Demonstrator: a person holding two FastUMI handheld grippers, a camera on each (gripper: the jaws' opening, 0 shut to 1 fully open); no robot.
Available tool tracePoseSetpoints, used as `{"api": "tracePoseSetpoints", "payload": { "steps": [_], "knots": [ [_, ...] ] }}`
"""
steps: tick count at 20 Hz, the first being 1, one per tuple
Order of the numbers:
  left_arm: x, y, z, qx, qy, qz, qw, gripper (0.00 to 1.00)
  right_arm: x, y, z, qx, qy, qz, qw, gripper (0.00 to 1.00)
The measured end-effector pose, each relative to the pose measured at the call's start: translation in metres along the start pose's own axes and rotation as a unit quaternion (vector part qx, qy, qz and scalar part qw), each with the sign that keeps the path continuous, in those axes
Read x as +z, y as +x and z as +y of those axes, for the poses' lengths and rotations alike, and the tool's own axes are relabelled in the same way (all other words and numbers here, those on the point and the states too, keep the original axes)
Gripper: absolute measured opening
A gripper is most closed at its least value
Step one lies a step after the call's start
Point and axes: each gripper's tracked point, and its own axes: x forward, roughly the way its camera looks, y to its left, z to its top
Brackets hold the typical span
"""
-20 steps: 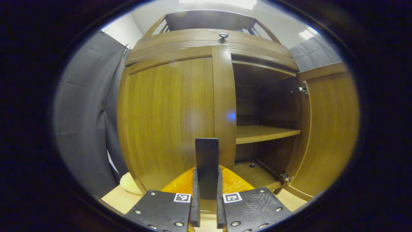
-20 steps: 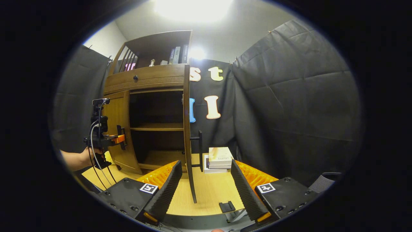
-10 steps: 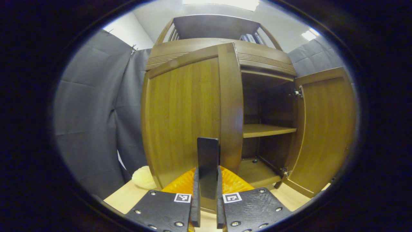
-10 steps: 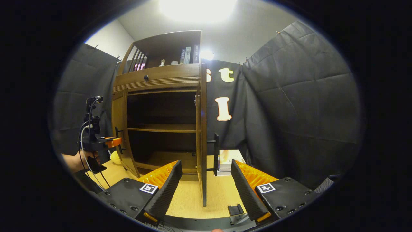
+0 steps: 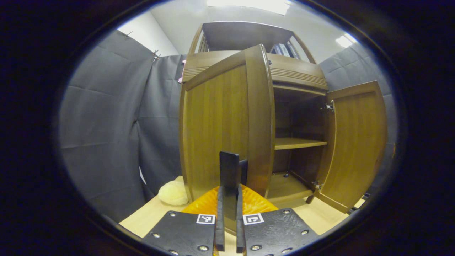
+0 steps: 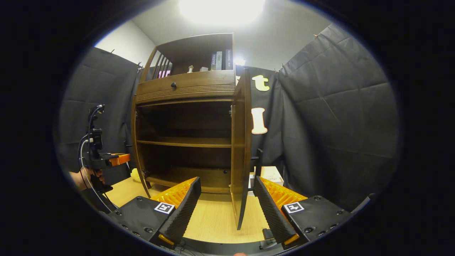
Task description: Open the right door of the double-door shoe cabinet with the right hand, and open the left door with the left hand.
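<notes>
Black cloth walls close in a pale wooden desk (image 6: 217, 217) on which the shoe cabinet (image 6: 185, 85) stands upright, with both doors swung out. In the left gripper view, the left door (image 5: 220, 121) stands tall, angled out toward the camera with its free edge to the right. Its vertical dark handle (image 5: 229, 174) rises between the left gripper (image 5: 227, 231) fingers, whose jaws are clamped on it. Beyond it, the right door (image 5: 355, 142) hangs wide open on its hinges, showing its inner face. A pale yellow soft lump (image 5: 173, 193) lies on the desk by the cabinet's left foot.

From the right gripper view the cabinet's dark inside and its shelf (image 6: 185, 142) face the camera. That door appears nearly edge-on, its handle (image 6: 258, 163) on the far side. The right gripper (image 6: 227, 209) has its jaws wide apart, straddling the door's lower edge without touching it. Books (image 6: 220, 60) stand on top, another book (image 6: 272, 174) lies behind the door, and a hand (image 6: 87, 176) holds the other gripper at left.
</notes>
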Motion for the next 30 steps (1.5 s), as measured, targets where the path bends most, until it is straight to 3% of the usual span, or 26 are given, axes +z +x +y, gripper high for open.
{"api": "tracePoseSetpoints", "payload": {
  "steps": [11,17,21,27,28,30],
  "knots": [
    [0.002,-0.006,0.005,0.033,0.014,-0.002,0.999,0.17,0.001,0.014,0.041,0.04,-0.003,0.001,0.999,0.95],
    [0.004,-0.011,0.015,0.077,0.013,-0.004,0.997,0.15,0.003,0.023,0.063,0.056,-0.008,0.0,0.998,0.95],
    [0.001,-0.01,0.018,0.102,0.004,-0.001,0.995,0.14,0.007,0.029,0.075,0.056,-0.007,-0.006,0.998,0.95],
    [-0.001,-0.017,0.022,0.087,-0.001,-0.006,0.996,0.14,0.006,0.035,0.09,0.038,-0.007,-0.004,0.999,0.96],
    [0.0,-0.018,0.024,0.09,0.002,-0.006,0.996,0.14,0.005,0.034,0.091,0.032,-0.008,-0.004,0.999,0.92],
    [0.0,-0.019,0.03,0.094,0.004,-0.007,0.995,0.14,0.004,0.033,0.091,0.025,-0.008,-0.004,1.0,0.96]
  ]
}}
